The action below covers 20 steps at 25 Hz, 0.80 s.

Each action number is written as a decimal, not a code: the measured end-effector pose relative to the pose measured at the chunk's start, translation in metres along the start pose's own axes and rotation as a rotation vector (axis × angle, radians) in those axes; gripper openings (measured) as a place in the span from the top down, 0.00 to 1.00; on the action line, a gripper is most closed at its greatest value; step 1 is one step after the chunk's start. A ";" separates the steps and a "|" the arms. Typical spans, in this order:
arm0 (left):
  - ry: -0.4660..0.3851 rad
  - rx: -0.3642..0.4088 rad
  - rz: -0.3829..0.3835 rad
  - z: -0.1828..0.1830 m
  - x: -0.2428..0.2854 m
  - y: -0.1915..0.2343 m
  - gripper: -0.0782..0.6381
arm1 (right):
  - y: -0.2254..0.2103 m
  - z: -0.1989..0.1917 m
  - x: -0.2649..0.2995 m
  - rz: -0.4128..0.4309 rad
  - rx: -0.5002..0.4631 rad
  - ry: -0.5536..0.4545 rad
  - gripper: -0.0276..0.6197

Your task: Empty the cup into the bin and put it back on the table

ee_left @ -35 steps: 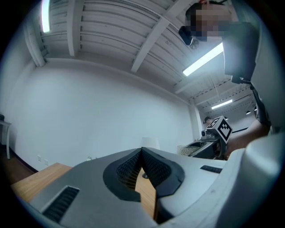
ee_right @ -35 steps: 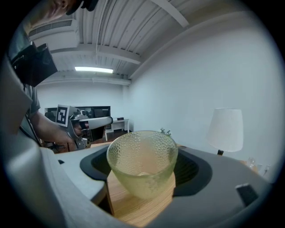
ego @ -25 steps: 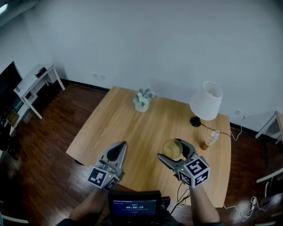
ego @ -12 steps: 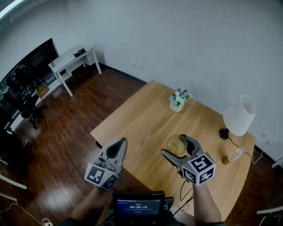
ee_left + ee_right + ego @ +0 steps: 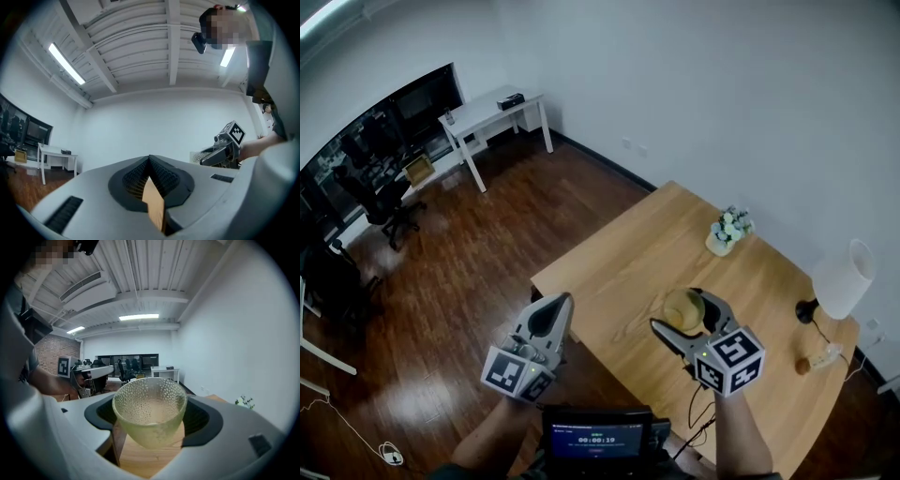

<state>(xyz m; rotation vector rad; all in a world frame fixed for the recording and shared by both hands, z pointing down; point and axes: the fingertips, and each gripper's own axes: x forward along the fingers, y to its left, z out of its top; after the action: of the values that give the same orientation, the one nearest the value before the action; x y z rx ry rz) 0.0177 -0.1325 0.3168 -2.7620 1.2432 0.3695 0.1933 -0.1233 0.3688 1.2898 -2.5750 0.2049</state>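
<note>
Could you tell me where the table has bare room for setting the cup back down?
The cup would fit on the wide bare wood of the table between the flower pot and its left corner. The right end is crowded with the lamp and a small bottle.

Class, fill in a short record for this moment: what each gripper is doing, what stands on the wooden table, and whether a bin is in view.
right gripper: closed on the cup, held upright over the table
left gripper: jaws together, nothing in them, by the table's near-left edge
cup: dimpled clear glass; contents cannot be made out
on the table: pot of flowers, lamp, bottle
bin: none in view
</note>
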 end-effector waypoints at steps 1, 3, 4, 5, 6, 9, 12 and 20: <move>-0.001 0.005 0.007 0.003 -0.004 0.010 0.90 | 0.007 0.004 0.010 0.009 -0.006 0.002 0.34; -0.006 0.012 0.028 0.007 -0.016 0.032 0.90 | 0.021 0.013 0.031 0.027 -0.019 0.001 0.34; -0.011 0.018 0.040 0.010 -0.022 0.042 0.90 | 0.028 0.018 0.042 0.038 -0.024 -0.001 0.34; -0.017 0.031 0.051 0.013 -0.029 0.053 0.90 | 0.036 0.022 0.053 0.049 -0.028 -0.003 0.34; -0.025 0.049 0.060 0.017 -0.036 0.063 0.90 | 0.044 0.027 0.064 0.061 -0.031 -0.004 0.34; -0.053 0.084 0.094 0.029 -0.050 0.094 0.90 | 0.065 0.039 0.095 0.099 -0.049 -0.006 0.34; -0.094 0.107 0.129 0.044 -0.063 0.122 0.90 | 0.086 0.051 0.123 0.139 -0.071 -0.006 0.34; -0.208 0.317 0.163 0.072 -0.094 0.183 0.90 | 0.139 0.082 0.194 0.208 -0.102 -0.018 0.34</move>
<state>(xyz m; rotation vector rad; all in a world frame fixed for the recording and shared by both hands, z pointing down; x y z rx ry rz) -0.1924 -0.1725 0.2743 -2.3040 1.3442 0.4189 -0.0431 -0.2079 0.3439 0.9925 -2.6952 0.0992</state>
